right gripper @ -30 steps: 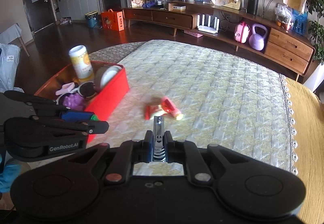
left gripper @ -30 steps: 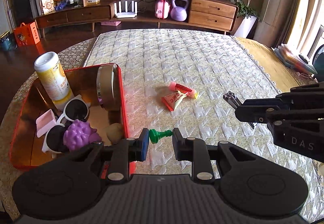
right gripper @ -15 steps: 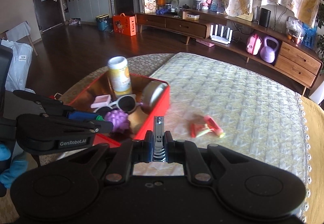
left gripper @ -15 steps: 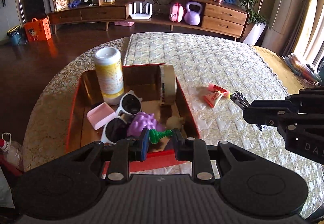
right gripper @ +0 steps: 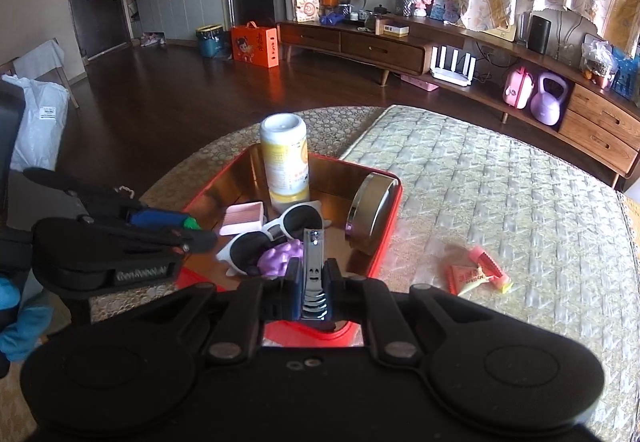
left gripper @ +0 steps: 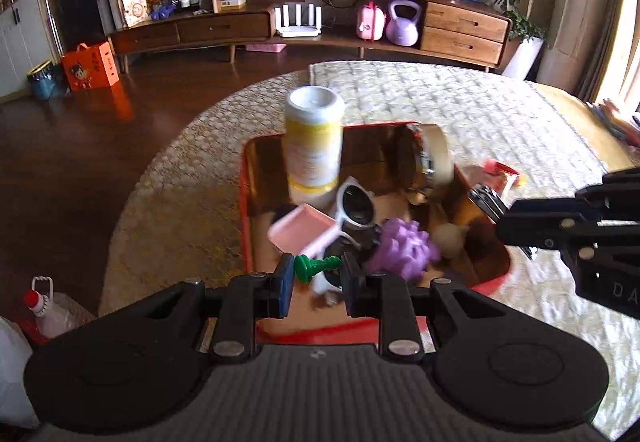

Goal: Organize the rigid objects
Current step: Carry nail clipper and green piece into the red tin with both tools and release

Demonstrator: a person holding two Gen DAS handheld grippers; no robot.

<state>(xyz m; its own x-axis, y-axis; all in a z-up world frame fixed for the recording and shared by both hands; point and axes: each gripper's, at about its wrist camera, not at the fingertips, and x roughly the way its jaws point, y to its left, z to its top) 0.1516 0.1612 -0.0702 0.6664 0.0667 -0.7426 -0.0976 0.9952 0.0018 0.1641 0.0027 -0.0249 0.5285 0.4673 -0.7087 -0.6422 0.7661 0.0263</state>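
Observation:
My left gripper (left gripper: 316, 269) is shut on a green chess pawn (left gripper: 316, 267) and holds it over the near end of the red tin box (left gripper: 246, 202). My right gripper (right gripper: 314, 274) is shut on a silver nail clipper (right gripper: 314, 274), held above the box's near rim (right gripper: 384, 254). The box holds a yellow-white bottle (right gripper: 285, 162), white sunglasses (right gripper: 276, 234), a pink case (right gripper: 242, 218), a purple spiky ball (left gripper: 402, 246), a tape roll (right gripper: 370, 216) and a beige ball (left gripper: 448, 238).
A pink tube (right gripper: 488, 266) and a red snack packet (right gripper: 466, 278) lie on the quilted table cover right of the box. A white jug with a red cap (left gripper: 48, 310) stands on the floor at left. A wooden sideboard (right gripper: 360, 42) runs along the far wall.
Both grippers have moved left, from over the table cover to over the red box, each still carrying its object.

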